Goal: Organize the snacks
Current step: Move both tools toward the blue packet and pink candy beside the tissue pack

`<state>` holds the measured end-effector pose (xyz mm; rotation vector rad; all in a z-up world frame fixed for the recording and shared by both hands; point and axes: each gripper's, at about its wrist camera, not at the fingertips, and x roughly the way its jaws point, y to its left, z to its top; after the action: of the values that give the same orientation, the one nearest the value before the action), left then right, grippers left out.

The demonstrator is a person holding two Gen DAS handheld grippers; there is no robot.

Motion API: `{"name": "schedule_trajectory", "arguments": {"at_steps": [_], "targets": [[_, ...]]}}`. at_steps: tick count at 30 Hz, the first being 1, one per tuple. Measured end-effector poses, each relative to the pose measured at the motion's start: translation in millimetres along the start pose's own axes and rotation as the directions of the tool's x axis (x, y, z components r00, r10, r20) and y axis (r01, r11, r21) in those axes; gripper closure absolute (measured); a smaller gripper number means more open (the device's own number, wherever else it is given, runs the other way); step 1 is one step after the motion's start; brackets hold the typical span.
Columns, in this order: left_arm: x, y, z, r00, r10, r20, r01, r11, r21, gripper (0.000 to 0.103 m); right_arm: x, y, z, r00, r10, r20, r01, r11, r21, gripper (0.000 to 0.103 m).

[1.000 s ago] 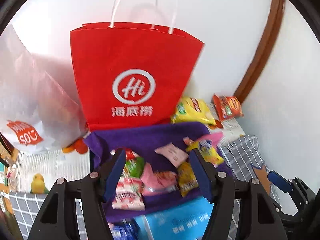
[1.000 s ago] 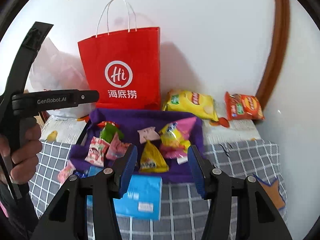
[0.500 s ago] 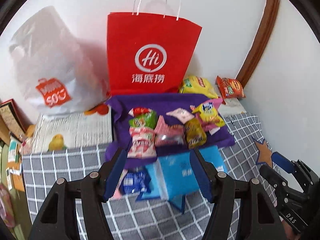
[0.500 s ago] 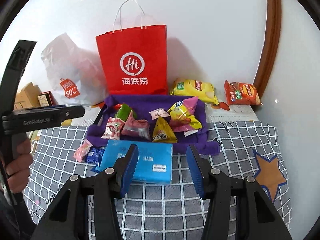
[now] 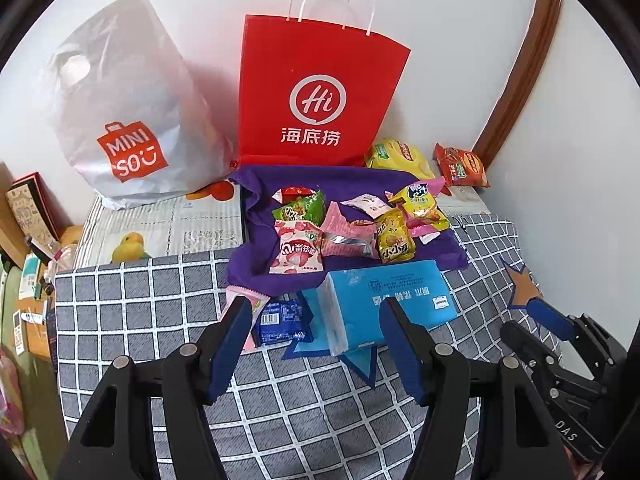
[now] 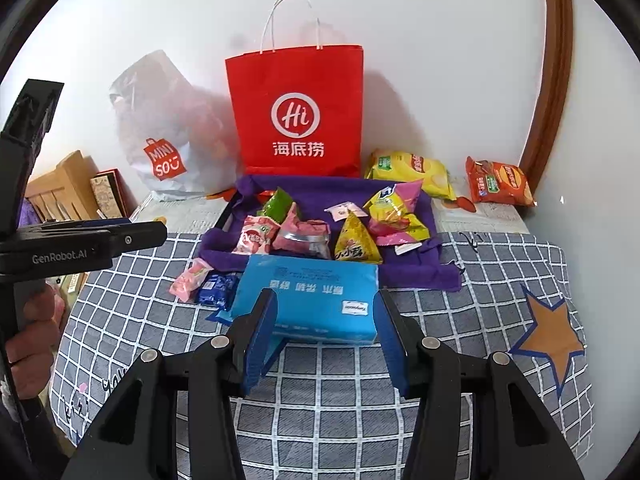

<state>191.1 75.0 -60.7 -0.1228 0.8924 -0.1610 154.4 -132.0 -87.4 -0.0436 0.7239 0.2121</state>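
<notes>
Closest in, both grippers hang over the grid-pattern cloth (image 6: 320,392) with nothing in them: the left gripper (image 5: 316,334) has its jaws spread wide, and the right gripper (image 6: 326,330) is just as wide apart. The right one's fingertips cover the bottom corners of the blue tissue pack (image 6: 310,300), so I can't tell if they're touching it.

Just left of that pack sit a dark blue packet (image 5: 280,322) and a pink packet (image 6: 188,280), the pink one half hidden behind the left gripper's finger in its own view.

Past those, the snacks are piled on a purple cloth (image 5: 340,178): a yellow triangle pack (image 6: 354,242), a lychee-print pack (image 5: 296,250), a green one (image 5: 300,210) and more, overlapping, labels too small to read.

Against the wall stand the red paper bag (image 6: 298,112) and a white Miniso bag (image 5: 120,112), contents unseen. Yellow chips (image 6: 412,170) and an orange snack bag (image 6: 498,184) lie right of the red bag.
</notes>
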Motion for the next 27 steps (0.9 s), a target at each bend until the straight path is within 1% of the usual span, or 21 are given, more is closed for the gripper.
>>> {"name": "schedule_trajectory", "arguments": {"at_steps": [16, 27], "targets": [[-8, 22, -12, 1.000, 0.002, 0.003, -0.002, 1.000, -0.021, 0.039, 5, 21, -3, 1.000, 0.029, -0.007, -0.029, 1.000, -0.009, 0.053], [-4, 49, -15, 1.000, 0.008, -0.001, -0.008, 0.998, -0.065, 0.039, 19, 40, -1, 0.999, 0.040, -0.013, -0.041, 0.999, -0.022, 0.053]]}}
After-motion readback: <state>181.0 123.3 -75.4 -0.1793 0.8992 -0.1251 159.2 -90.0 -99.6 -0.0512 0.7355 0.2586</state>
